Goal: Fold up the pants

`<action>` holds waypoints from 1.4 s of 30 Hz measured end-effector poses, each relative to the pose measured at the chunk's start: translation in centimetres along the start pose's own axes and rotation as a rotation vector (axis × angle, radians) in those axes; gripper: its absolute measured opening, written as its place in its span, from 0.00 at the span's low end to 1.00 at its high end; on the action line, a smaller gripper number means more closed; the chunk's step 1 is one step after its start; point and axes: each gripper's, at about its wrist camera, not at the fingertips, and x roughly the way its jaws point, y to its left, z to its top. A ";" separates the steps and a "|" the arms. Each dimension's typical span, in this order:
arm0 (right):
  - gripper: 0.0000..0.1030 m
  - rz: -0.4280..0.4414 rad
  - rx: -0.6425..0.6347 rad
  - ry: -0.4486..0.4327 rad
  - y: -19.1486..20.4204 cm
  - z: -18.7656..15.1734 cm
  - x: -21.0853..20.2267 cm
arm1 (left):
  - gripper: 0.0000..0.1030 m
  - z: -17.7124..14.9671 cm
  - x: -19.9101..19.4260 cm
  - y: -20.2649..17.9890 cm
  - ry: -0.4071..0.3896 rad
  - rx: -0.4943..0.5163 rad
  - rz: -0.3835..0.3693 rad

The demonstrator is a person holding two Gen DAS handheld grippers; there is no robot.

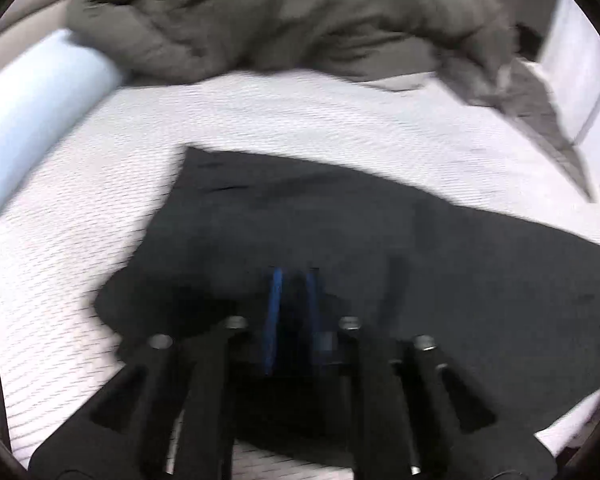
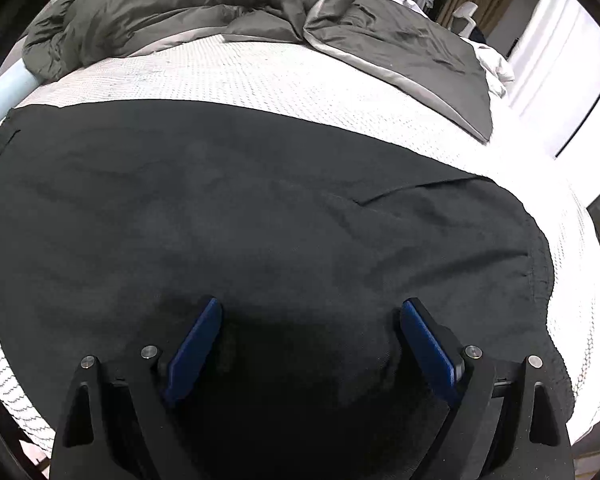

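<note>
At the far left of your left wrist view a pale blue bolster (image 1: pixel 40 120) lies along the edge of the bed, well clear of the work. The white textured mattress cover (image 1: pixel 300 120) gives you a flat, bare surface, which is presumably why the garment is laid out there and not on the rumpled grey duvet (image 1: pixel 260 16) pushed to the head of the bed.

The black pants (image 1: pixel 340 232) lie spread flat across the cover, one straight edge nearest the bolster side. Your left gripper (image 1: pixel 294 276) sits over the near edge of the cloth with its blue pads drawn narrow; the picture is blurred, and dark cloth appears to sit between them, so judge this a pinch on the edge, unconfirmed.

Moving right, your right gripper (image 2: pixel 312 308) hangs low over the pants (image 2: pixel 260 208) with its blue pads (image 2: pixel 196 340) spread wide, nothing between them. It appears staged to take a second hold, so both hands can lift one edge evenly. The gathered edge of the pants, at the right, lies near the mattress side.
</note>
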 end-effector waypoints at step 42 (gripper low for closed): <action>0.89 0.092 0.066 -0.121 -0.7 -3.2 -5.3 | 0.51 -10.8 -6.4 -10.7 0.057 -0.134 -0.295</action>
